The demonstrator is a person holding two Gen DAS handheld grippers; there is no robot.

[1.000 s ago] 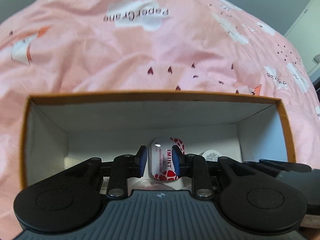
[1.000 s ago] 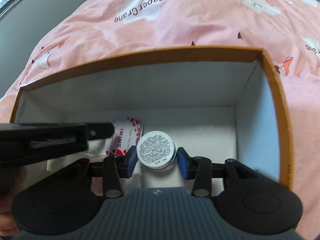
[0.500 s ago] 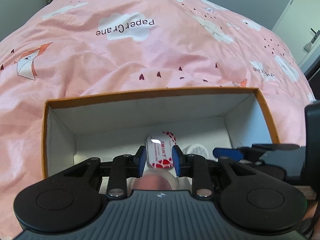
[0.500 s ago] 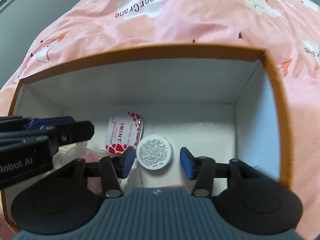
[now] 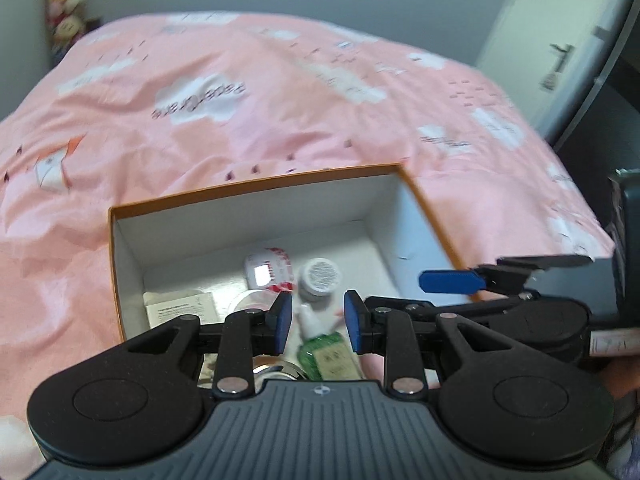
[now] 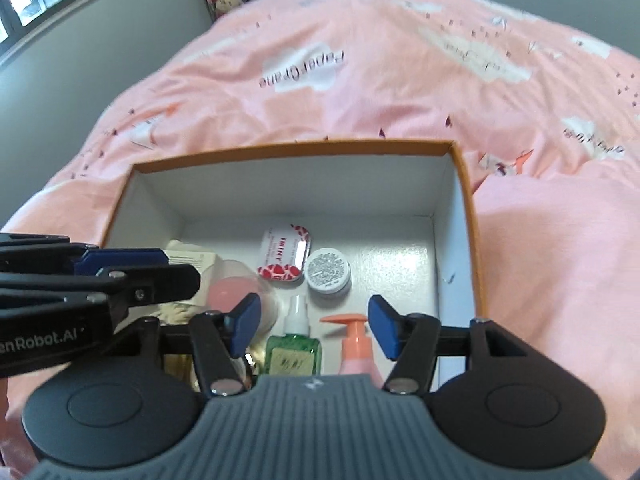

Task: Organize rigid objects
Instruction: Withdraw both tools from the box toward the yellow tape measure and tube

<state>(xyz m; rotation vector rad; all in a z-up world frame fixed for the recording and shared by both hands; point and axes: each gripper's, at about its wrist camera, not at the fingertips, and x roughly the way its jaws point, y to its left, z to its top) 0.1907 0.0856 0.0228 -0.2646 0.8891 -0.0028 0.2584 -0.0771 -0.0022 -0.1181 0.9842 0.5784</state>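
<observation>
An orange-rimmed box (image 6: 466,200) sits on a pink bed cover (image 6: 360,92). Inside, the red-and-white mint tin (image 6: 285,257) lies flat, long axis slanting toward the far wall, beside a round white jar (image 6: 329,271). Left claw (image 5: 317,322) released, holding nothing; right claw (image 6: 313,328) empty, its jaws opening. A green spray bottle (image 6: 294,354) and pink pump bottle (image 6: 356,354) are partly hidden behind the claws

The bedspread (image 6: 400,92) was pink, patterned with white clouds and small dark hearts, and the box (image 6: 296,150) had an orange rim and white inside walls. Inside lay a white tin (image 6: 285,258) with red blotches, and at its 3 o'clock a white-lidded jar (image 6: 329,271). At 6 o'clock stood a green bottle (image 6: 294,354) and a coral pump bottle (image 6: 356,350); both tongs had blue pads (image 6: 245,320) on black arms.
</observation>
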